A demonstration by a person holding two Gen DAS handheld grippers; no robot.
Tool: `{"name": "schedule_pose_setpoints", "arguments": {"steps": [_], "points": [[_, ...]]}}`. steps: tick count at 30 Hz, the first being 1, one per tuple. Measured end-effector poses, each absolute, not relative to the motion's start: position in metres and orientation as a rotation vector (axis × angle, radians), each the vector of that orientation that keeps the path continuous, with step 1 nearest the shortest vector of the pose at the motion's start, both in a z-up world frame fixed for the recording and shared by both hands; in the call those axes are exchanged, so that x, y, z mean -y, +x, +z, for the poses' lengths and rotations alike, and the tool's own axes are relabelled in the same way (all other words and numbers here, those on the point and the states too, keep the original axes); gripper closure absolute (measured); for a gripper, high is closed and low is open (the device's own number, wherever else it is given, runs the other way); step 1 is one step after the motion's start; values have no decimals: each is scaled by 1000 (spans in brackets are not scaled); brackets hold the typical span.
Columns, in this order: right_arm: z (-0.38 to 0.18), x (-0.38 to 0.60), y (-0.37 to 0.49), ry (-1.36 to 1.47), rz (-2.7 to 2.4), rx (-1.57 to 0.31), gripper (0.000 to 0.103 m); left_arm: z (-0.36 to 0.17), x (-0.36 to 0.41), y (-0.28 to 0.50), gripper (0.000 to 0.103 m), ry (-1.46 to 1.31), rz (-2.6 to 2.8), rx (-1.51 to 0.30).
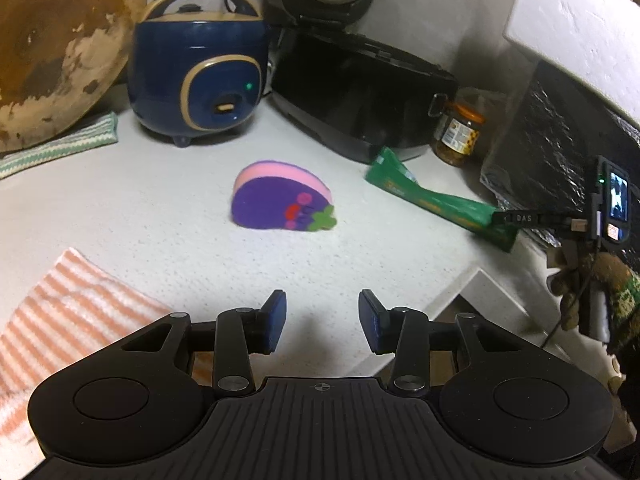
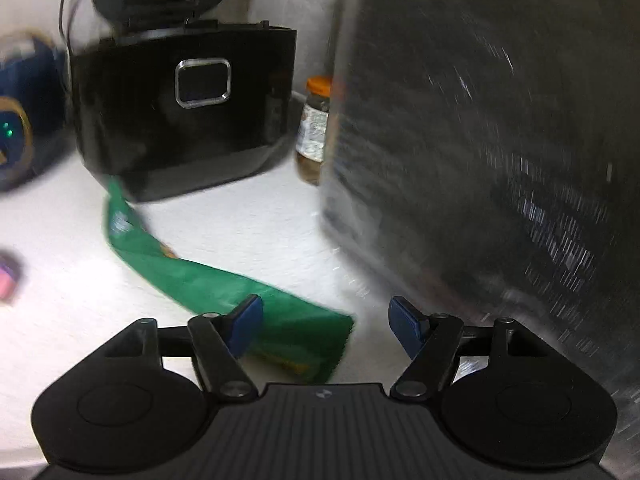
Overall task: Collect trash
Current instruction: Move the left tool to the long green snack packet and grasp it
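Green wrapper on the pale worktop

The long, creased green wrapper stretches from the black cooker toward the worktop's front edge; the right gripper straddles its near end, jaws apart. Left gripper open, empty.

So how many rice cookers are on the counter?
2: a blue rice cooker at back left, and a black rice cooker, lid up, right beside it. Others may sit outside the view.

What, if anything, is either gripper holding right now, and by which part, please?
Nothing is held. The left gripper is open over bare counter; the right gripper is open over the near end of the green wrapper, not gripping it.
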State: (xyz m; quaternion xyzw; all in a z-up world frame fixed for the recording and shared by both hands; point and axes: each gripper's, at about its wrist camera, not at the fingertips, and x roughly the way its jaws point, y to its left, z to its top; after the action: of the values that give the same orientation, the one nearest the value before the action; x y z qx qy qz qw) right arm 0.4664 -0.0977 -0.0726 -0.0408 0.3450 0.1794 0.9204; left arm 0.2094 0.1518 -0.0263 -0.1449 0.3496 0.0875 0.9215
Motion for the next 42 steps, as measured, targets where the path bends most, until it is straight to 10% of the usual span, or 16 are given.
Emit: {"name": "schedule_pose_setpoints", "arguments": {"steps": [4, 11, 18, 20, 22, 42], "points": [[-72, 99, 447, 10, 478, -763, 94, -27, -143, 216, 59, -289, 165, -738], [-58, 72, 377, 113, 738, -796, 99, -35, -142, 238, 59, -336, 107, -759], [-45, 29, 317, 97, 932, -796, 90, -34, -164, 263, 59, -409, 106, -715], [-42, 30, 302, 77, 879, -748, 58, -31, -168, 278, 59, -446, 105, -693], [-40, 36, 295, 55, 802, -706, 48, -30, -169, 296, 59, -503, 81, -675], [-75, 143, 298, 251, 406, -827, 48, -86, -65, 319, 58, 200, 11, -781]]}}
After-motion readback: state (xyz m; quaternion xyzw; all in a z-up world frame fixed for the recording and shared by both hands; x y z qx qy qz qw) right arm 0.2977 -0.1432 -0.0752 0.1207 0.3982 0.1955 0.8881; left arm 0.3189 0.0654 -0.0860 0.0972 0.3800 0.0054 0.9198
